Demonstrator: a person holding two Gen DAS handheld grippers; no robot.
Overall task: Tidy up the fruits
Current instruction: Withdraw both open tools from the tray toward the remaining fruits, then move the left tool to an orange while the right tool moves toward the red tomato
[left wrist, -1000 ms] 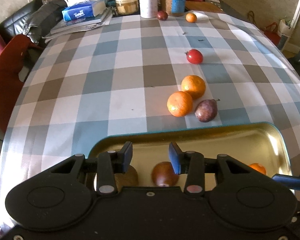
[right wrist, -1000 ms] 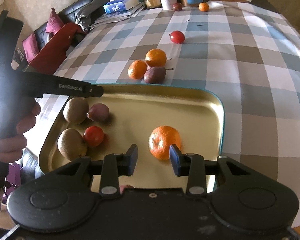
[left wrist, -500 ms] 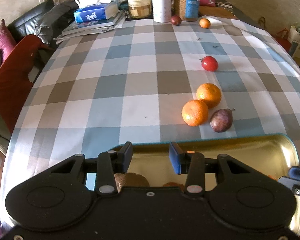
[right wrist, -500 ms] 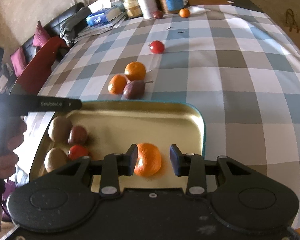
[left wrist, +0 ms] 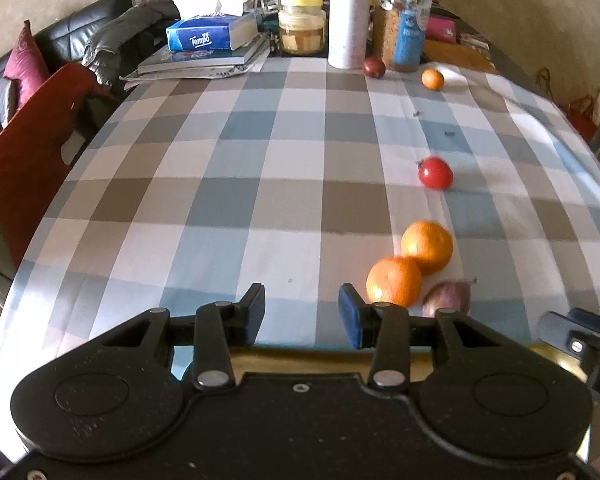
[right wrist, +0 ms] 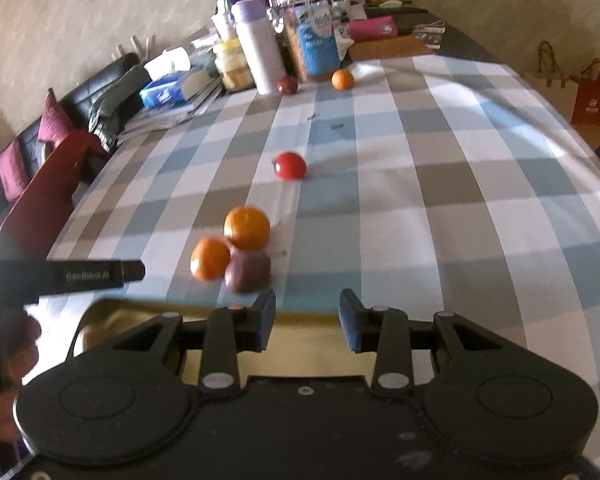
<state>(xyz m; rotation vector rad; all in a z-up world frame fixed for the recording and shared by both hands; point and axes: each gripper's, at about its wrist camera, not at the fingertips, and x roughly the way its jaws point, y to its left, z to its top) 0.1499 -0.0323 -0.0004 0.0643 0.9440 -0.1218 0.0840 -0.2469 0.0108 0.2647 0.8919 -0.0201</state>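
Reaching for the purple fruit [right wrist: 247, 274] at lower centre, the right gripper [right wrist: 307, 324], jaws apart and empty, should straddle it without nudging the touching oranges [right wrist: 247, 227].

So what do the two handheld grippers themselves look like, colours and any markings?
Both are matte black plastic. The left gripper and right gripper each have two rounded housings, hinged linkage arms with silver pivot pins, and blue-padded fingers. From the right wrist view, the left one's side bar reads "GenRobot.AI" in pale lettering.
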